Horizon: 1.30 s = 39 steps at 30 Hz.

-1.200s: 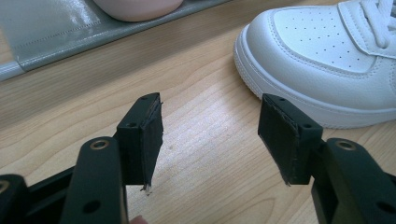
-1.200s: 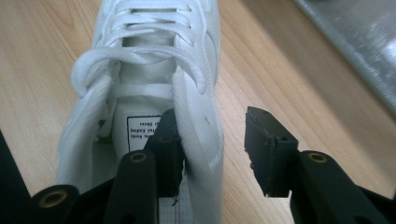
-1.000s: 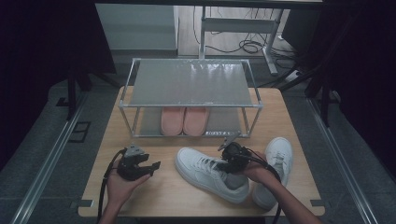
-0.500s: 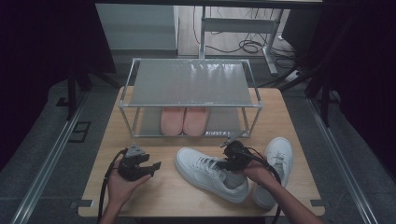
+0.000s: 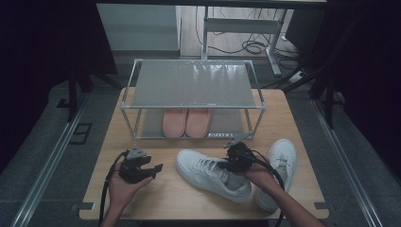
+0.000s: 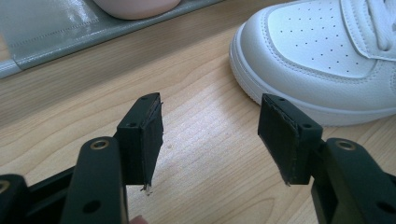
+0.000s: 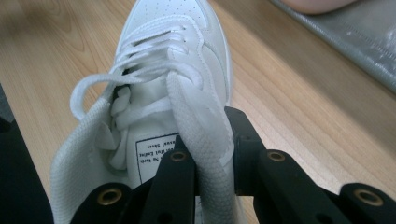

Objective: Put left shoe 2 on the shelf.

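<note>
A white sneaker (image 5: 213,172) lies on the wooden table (image 5: 189,201), toe pointing left. My right gripper (image 5: 235,163) holds it by the collar: in the right gripper view its jaws have just been closing and now pinch the padded side wall of the sneaker (image 7: 173,56) between the right gripper's (image 7: 205,140) pads. My left gripper (image 5: 153,170) hovers low over the table to the left of the toe. In the left gripper view the left gripper (image 6: 210,135) stands open with bare wood between its jaws and the sneaker's toe (image 6: 317,56) just beyond.
A second white sneaker (image 5: 280,163) lies to the right, behind my right hand. A metal-framed shoe rack (image 5: 194,82) stands at the back of the table with a pink pair (image 5: 187,122) on its lower shelf. Bare wood lies in front of the left gripper.
</note>
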{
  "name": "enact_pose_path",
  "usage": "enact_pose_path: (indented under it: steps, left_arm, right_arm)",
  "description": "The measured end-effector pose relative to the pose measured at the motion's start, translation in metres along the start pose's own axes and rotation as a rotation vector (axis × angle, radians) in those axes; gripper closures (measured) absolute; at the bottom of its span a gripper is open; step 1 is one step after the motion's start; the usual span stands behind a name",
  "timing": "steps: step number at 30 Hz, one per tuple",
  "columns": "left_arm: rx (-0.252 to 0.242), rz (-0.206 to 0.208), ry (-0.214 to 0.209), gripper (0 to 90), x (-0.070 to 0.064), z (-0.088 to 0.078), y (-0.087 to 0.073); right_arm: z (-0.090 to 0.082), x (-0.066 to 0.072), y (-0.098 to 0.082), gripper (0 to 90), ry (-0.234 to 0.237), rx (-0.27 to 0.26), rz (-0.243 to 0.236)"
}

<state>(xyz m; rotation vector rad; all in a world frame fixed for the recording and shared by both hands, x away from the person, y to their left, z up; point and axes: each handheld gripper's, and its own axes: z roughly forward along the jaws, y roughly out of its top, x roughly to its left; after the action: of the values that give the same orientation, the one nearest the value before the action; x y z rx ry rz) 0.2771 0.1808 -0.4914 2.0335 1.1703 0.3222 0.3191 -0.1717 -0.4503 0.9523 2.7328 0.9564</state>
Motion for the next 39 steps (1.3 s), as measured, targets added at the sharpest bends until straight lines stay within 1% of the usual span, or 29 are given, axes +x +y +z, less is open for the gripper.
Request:
enact_pose_path:
  steps: [6,10,12,18,23,28,32,36,37,39]
  left_arm:
    - [0.004,0.002,-0.003,40.7,-0.001,0.001,0.000]
    - [0.001,-0.001,-0.002,40.7,0.000,0.001,0.000]
    - [0.002,-0.004,-0.003,40.7,0.000,0.001,0.000]
    - [-0.003,-0.004,-0.004,40.7,-0.001,-0.001,0.000]
    - [0.001,-0.011,0.002,40.8,0.000,0.000,0.000]
    - [0.004,-0.011,0.001,40.9,-0.001,0.001,0.000]
    - [0.005,-0.009,-0.003,41.0,-0.001,0.001,0.000]
    - [0.002,-0.015,-0.006,41.0,-0.001,0.001,0.000]
    - [0.000,-0.010,-0.007,41.0,-0.001,0.001,0.000]
    - [-0.001,-0.012,-0.006,40.9,-0.001,0.000,0.000]
  right_arm:
    - [-0.006,0.002,0.000,81.7,-0.024,-0.047,0.007]
    - [-0.012,-0.002,-0.002,81.6,-0.016,-0.094,0.044]
    - [-0.016,-0.003,-0.003,81.6,-0.008,-0.114,0.052]
    - [-0.027,-0.001,-0.005,81.6,0.006,-0.168,0.057]
    - [-0.032,-0.002,-0.006,81.6,0.024,-0.199,0.069]
    - [-0.037,-0.001,-0.005,81.6,0.017,-0.233,0.065]
    - [-0.042,0.000,-0.005,81.6,0.032,-0.258,0.067]
    - [-0.047,0.003,-0.004,81.6,0.032,-0.275,0.047]
    - [-0.047,0.004,-0.003,81.6,0.034,-0.283,0.042]
    - [-0.049,0.006,-0.003,81.7,0.040,-0.292,0.041]
